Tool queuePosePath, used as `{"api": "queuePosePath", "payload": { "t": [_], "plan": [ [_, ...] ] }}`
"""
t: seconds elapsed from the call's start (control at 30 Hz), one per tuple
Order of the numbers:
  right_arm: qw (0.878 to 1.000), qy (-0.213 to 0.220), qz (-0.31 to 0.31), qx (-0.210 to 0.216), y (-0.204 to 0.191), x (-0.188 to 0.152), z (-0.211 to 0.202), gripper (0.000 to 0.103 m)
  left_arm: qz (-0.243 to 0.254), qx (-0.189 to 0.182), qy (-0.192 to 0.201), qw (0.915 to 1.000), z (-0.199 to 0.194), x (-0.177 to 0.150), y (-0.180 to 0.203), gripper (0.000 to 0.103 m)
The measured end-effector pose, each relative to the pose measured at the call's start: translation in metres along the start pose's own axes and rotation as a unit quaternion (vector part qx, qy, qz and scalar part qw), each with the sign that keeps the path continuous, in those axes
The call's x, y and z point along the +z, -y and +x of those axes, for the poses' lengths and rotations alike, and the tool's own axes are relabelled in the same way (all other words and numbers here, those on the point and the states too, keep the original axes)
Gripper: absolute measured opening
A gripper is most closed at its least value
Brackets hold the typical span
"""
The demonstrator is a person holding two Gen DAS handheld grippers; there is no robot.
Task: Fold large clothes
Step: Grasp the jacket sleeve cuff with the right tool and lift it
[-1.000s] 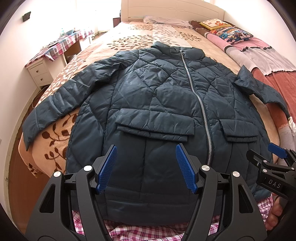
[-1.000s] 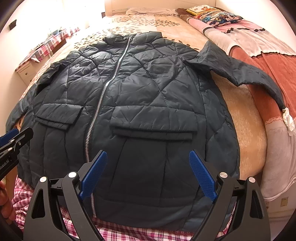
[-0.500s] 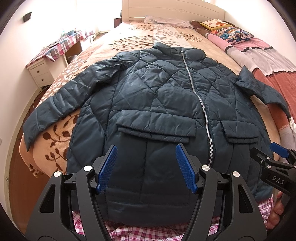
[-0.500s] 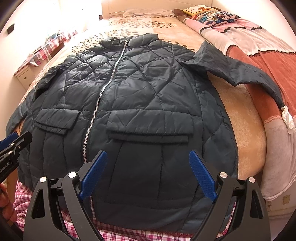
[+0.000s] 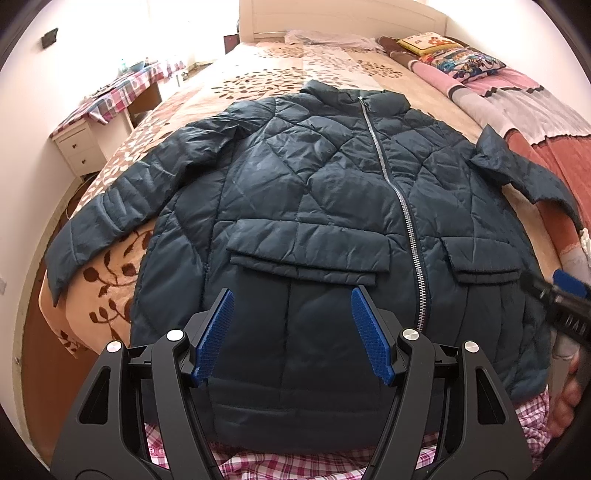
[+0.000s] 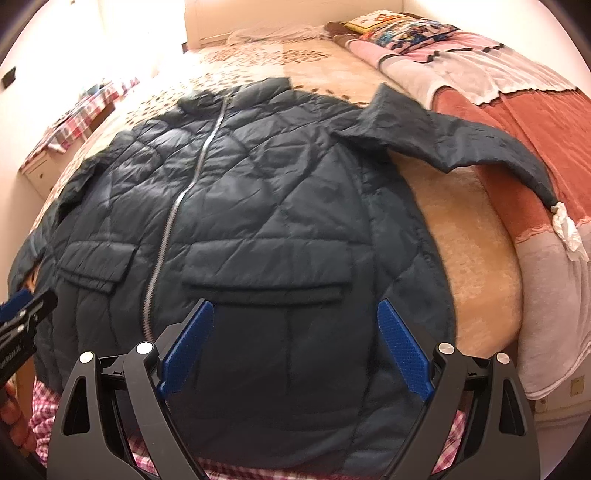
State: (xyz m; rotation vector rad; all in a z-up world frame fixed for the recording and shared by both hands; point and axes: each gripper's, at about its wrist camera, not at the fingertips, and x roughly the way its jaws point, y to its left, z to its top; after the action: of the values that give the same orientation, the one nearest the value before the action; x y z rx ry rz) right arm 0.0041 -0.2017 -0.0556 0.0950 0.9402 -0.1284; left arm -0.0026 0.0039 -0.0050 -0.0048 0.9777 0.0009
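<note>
The dark quilted jacket [image 5: 303, 229] lies spread front-up across the middle of both frames, zipped shut, its collar toward the top and its hem nearest me at the bottom; the silver zip [image 5: 397, 192] runs from the collar down and slightly right in my left view, and down and left in my right view; two flap pockets sit either side of it in the lower half of the frame; one sleeve [image 5: 110, 218] stretches out to the left edge of my left view, and the other sleeve [image 6: 454, 144] trails off to the upper right of my right view, lying over a red-brown blanket [image 6: 535, 125]; the jacket rests on a bed [image 5: 288, 70] with a beige leaf-print cover, its hem hanging over a pink checked cloth [image 5: 295, 461] at the bottom edge; my left gripper [image 5: 291, 328] hovers above the hem with its blue pads spread apart and nothing between them; my right gripper [image 6: 295, 347] hangs likewise over the other pocket, jaws wide and empty, that view somewhat blurred; pillows [image 5: 458, 59] lie at the upper right by the white headboard [image 5: 332, 14]; a small white cabinet [image 5: 77, 147] under a checked cloth stands at the upper left.
</note>
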Motion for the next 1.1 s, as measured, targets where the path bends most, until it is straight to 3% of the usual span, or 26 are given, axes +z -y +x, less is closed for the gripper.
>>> {"api": "queuePosePath", "payload": {
  "t": [0.17,0.37,0.67,0.77,0.93,1.07,1.1],
  "plan": [
    [0.999,0.015,0.040,-0.023,0.040,0.018,-0.001,0.088,0.016,-0.003,-0.002,0.9999,0.003,0.004,0.006,0.069],
    [0.990,0.028,0.133,-0.041,0.118,0.044,-0.002,0.088,0.040,-0.007,-0.012,0.9991,0.010,0.011,0.022,0.071],
    [0.959,0.052,0.277,-0.008,0.245,0.080,0.010,0.084,0.060,-0.011,-0.022,0.9979,0.022,0.021,0.046,0.071],
    [0.941,0.052,0.334,0.022,0.283,0.090,0.025,0.083,0.061,-0.008,-0.027,0.9978,0.026,0.023,0.050,0.071],
    [0.893,0.039,0.442,0.070,0.331,0.099,0.062,0.080,0.054,-0.001,-0.033,0.9980,0.029,0.024,0.048,0.071],
    [0.866,0.048,0.491,0.083,0.350,0.104,0.076,0.062,0.044,0.002,-0.037,0.9983,0.032,0.025,0.043,0.071],
    [0.862,0.051,0.498,0.082,0.353,0.106,0.077,0.050,0.041,0.002,-0.038,0.9984,0.033,0.025,0.041,0.071]
  ]
}}
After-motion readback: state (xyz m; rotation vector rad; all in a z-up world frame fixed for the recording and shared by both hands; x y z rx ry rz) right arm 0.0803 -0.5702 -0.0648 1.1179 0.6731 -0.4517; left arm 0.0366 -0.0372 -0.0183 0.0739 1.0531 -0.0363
